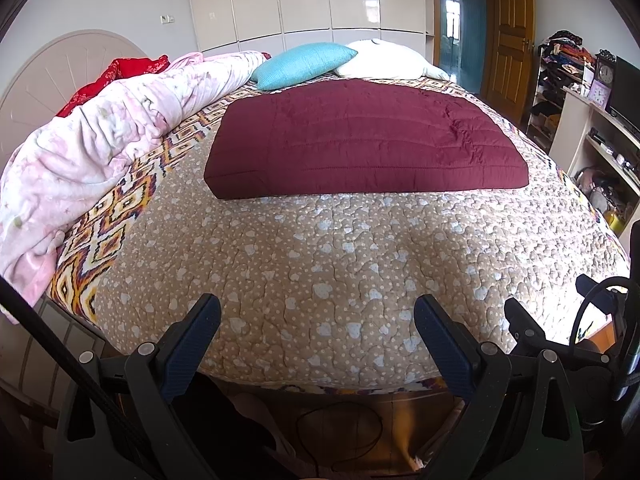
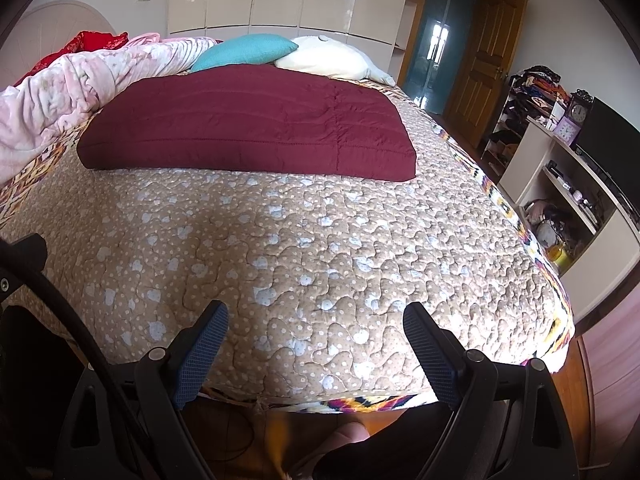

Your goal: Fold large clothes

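Maroon garment (image 1: 360, 140) folded flat on bed (image 1: 320, 260), both claws (image 1: 316, 320) (image 2: 316, 324) agape.

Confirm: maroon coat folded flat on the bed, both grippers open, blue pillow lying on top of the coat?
Not quite. The blue pillow lies behind the coat, beside the white pillow, not on top; the left wrist view shows it. The coat is folded flat on the bed, and both grippers are open.

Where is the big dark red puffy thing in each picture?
Left wrist view: the dark red quilted garment lies folded flat in the upper middle, on the bed.
Right wrist view: the same garment sits upper left of middle, nearer the pink blanket.
Shared landmark: the turquoise pillow lies just beyond its far edge in both.
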